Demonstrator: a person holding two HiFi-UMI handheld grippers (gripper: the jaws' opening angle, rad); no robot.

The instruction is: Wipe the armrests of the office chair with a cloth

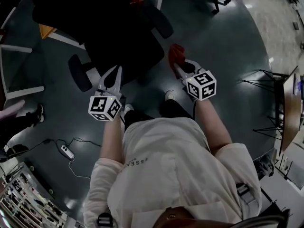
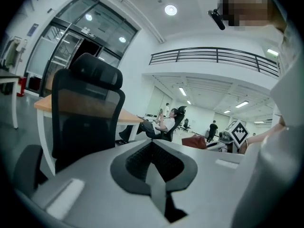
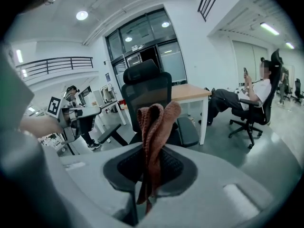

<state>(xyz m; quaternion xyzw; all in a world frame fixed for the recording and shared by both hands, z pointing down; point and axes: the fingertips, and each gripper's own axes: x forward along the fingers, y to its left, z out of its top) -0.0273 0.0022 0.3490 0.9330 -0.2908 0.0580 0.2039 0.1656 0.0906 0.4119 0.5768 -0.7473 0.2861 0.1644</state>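
Grips cloth (image 3: pixel 154 127) between fingers of right gripper (image 1: pixel 178 64); holds fingers of left gripper (image 1: pixel 113 71) shut on nothing. Locates armrest (image 1: pixel 161 25) of chair (image 1: pixel 118 42) just ahead-left of cloth, lengthwise away; favours right gripper.

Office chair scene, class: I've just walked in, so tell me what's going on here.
A person stands facing a black office chair, holding a gripper in each hand. The right gripper has its jaws shut on a reddish-brown cloth, which sticks up in front of the chair. The left gripper has its jaws together with nothing in them. Neither gripper is on the nearer armrest or the other one, so wiping has not begun.
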